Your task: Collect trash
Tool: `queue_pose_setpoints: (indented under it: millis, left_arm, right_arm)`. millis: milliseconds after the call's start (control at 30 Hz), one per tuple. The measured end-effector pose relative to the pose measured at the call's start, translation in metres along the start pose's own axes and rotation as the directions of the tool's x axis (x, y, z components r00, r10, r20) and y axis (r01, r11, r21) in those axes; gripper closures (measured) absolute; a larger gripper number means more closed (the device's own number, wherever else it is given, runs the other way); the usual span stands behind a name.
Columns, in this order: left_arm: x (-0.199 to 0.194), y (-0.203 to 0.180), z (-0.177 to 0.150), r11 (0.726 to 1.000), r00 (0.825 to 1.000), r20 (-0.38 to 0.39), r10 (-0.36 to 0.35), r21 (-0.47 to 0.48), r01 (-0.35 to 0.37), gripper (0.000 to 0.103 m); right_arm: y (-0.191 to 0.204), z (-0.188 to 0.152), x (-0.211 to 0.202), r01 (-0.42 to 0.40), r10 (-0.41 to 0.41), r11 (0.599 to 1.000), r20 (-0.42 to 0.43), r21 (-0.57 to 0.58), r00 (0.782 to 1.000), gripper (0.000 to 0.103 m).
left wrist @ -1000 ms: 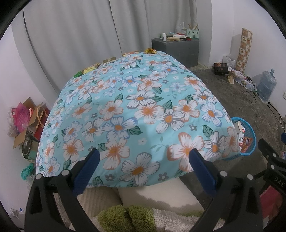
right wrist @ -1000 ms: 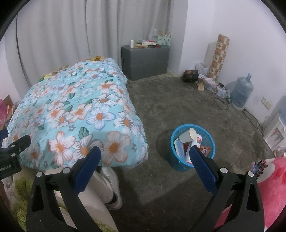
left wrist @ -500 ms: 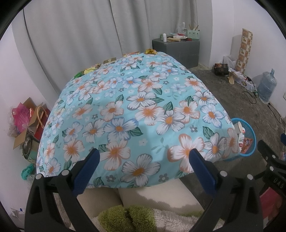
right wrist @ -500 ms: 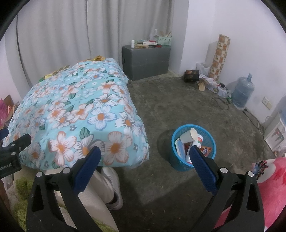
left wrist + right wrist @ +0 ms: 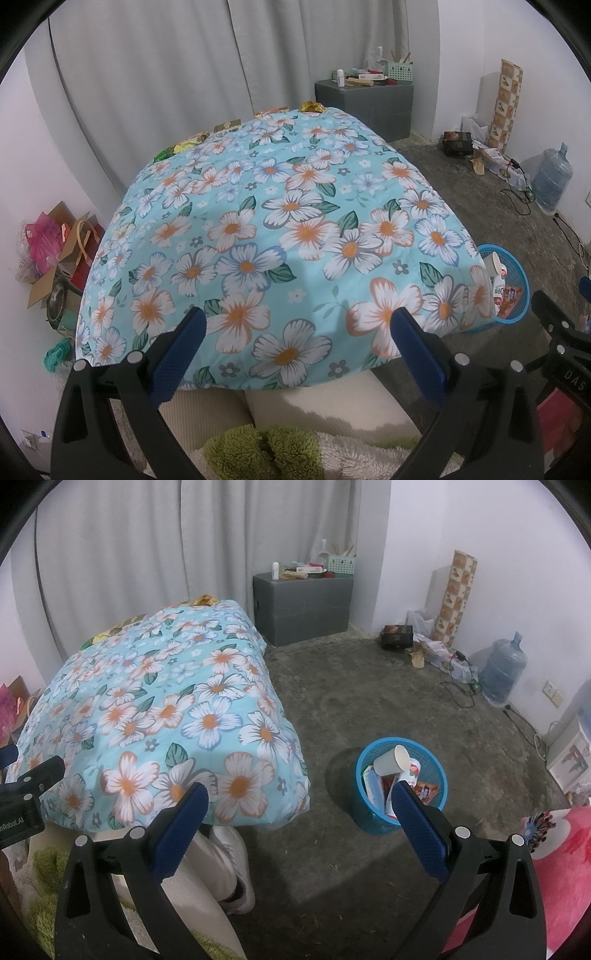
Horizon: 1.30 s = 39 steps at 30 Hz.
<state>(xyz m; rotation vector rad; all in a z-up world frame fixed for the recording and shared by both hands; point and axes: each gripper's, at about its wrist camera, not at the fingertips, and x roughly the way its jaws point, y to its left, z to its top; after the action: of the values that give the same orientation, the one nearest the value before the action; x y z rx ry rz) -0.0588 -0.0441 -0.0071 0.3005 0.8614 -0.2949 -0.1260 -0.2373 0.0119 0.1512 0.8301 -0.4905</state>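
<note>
A blue mesh trash basket (image 5: 373, 814) stands on the concrete floor beside the bed, holding a white paper cup (image 5: 391, 762) and wrappers; it also shows in the left wrist view (image 5: 517, 280) behind the bed's corner. Several wrappers (image 5: 184, 144) lie along the far edge of the floral blue bed cover (image 5: 280, 229), one gold wrapper (image 5: 312, 106) at the far corner. My left gripper (image 5: 295, 339) is open and empty above the near end of the bed. My right gripper (image 5: 297, 816) is open and empty, above the floor between the bed and the basket.
A grey cabinet (image 5: 303, 609) with small items stands by the curtain. A water jug (image 5: 502, 674), cables, a box and a patterned roll (image 5: 456, 598) line the right wall. Bags and cardboard (image 5: 55, 254) pile up left of the bed. The person's legs and shoe (image 5: 232, 864) are below.
Both views shift only slightly; the grippers stay open and empty.
</note>
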Motion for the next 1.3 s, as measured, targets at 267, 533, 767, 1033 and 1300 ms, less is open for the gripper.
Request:
queue_pose_setpoints:
  millis: [267,533,767,1033,1300]
  left_arm:
    - [0.000,0.000,0.000,1.000,1.000,-0.001,0.000,-0.001,0.000,0.005]
    - [0.000,0.000,-0.001,1.000,1.000,0.001,0.001,-0.002,-0.001,0.005]
    - [0.000,0.000,-0.001,1.000,1.000,0.000,0.001,-0.001,-0.001,0.005]
    - [0.000,0.000,-0.002,1.000,1.000,0.001,0.002,-0.002,-0.002,0.005]
    - [0.000,0.000,-0.001,1.000,1.000,0.001,0.001,-0.001,-0.001,0.005]
  right_arm:
    - [-0.002,0.000,0.001,0.001,-0.001,1.000,-0.002,0.001,1.000,0.008]
    - [0.003,0.000,0.001,-0.003,0.003,1.000,-0.003,0.002,1.000,0.008]
    - [0.003,0.001,0.001,-0.005,0.005,1.000,-0.003,0.001,1.000,0.008]
    - [0.005,0.000,0.001,-0.003,0.003,1.000,-0.004,0.005,1.000,0.008]
    - [0.002,-0.001,0.001,-0.004,0.004,1.000,-0.004,0.006,1.000,0.008]
